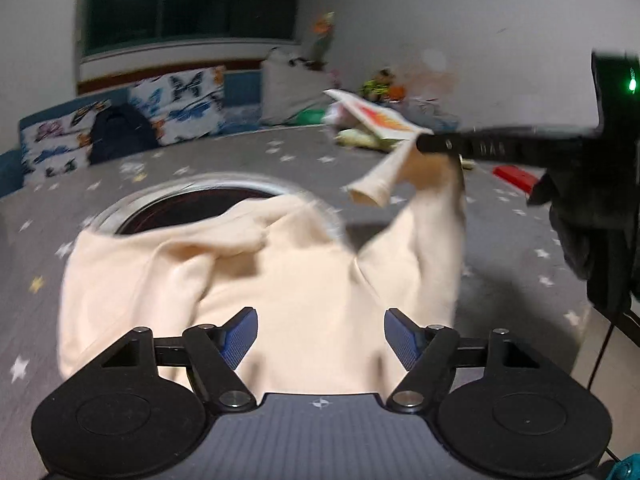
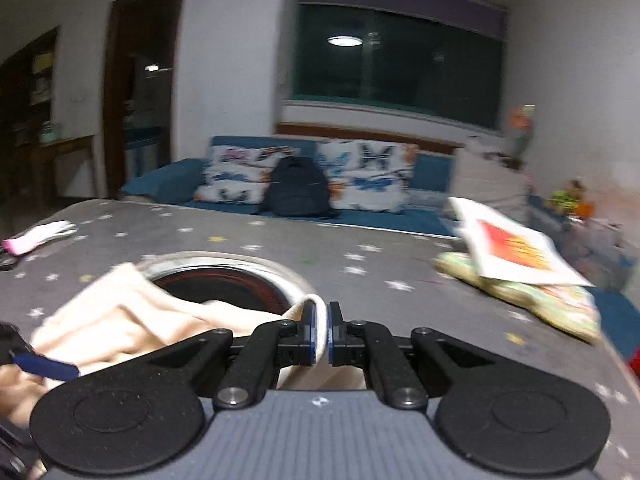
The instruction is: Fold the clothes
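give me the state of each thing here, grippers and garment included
left gripper: open, over the garment, holding nothing
right gripper: shut on the sleeve
sleeve: lifted off the table
garment: cream, crumpled and unfolded, partly over the bowl
bowl: upright on the table, partly covered
backpack: upright against the sofa
book: tilted on a pile, blurred
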The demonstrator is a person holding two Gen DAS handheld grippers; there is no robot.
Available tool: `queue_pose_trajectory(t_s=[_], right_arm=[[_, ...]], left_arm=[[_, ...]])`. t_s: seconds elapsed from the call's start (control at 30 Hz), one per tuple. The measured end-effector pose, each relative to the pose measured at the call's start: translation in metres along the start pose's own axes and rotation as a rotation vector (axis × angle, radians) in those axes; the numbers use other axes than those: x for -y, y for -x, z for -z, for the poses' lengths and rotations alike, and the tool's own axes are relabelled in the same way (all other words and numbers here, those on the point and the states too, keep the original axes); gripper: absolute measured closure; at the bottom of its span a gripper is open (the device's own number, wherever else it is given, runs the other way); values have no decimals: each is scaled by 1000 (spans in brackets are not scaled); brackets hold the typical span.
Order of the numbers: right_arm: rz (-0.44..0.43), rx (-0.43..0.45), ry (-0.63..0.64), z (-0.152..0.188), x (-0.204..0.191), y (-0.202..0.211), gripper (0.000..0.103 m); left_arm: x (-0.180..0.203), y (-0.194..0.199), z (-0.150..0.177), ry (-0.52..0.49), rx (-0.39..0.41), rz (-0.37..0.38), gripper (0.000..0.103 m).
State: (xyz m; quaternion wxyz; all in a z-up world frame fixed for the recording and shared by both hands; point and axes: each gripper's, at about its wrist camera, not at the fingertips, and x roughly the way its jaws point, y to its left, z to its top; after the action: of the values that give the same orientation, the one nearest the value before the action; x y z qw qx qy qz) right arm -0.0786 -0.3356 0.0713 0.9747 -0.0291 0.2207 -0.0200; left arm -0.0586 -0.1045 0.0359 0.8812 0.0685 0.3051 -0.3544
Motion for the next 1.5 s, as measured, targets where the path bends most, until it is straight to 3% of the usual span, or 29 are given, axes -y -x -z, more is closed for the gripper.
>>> queue_pose_trajectory(t_s=[0.2, 0.3, 0.4, 0.57, 0.7, 0.8, 0.9, 0.97, 1.07, 1.17, 1.3, 1.4, 1.5], right_arm=[[121, -117, -170, 36, 50, 6, 94], [137, -180, -217, 55, 69, 11, 93], [131, -193, -220, 66, 76, 19, 85], [56, -158, -110, 54, 59, 13, 66], [-16, -170, 28, 46, 29, -10, 61], [-13, -214, 128, 49, 12, -36, 63], [-9, -250, 141, 53, 13, -53, 70], [9, -248, 133, 55, 18, -54, 91], [73, -203, 88, 54, 35, -40, 97], [157, -159, 40, 52, 56, -20, 98], [297, -167, -29, 58, 91, 0, 95], [367, -203, -57, 67, 108, 5, 89], [359, -181, -41, 67, 104, 10, 76]], left_arm=[[47, -9, -2, -149, 8, 112, 31], [60, -18, 3, -192, -21, 149, 31], [68, -28, 10, -212, -56, 165, 31], [74, -43, 17, -212, -103, 173, 32], [74, -42, 18, -215, -109, 168, 32], [74, -42, 19, -220, -115, 173, 32], [72, -40, 21, -214, -120, 183, 32], [71, -40, 22, -215, -122, 187, 32], [71, -40, 22, -218, -122, 191, 32], [71, -39, 23, -228, -122, 192, 32], [72, -39, 24, -238, -120, 195, 31], [72, -37, 24, -245, -124, 201, 31], [73, -35, 25, -251, -125, 208, 31]])
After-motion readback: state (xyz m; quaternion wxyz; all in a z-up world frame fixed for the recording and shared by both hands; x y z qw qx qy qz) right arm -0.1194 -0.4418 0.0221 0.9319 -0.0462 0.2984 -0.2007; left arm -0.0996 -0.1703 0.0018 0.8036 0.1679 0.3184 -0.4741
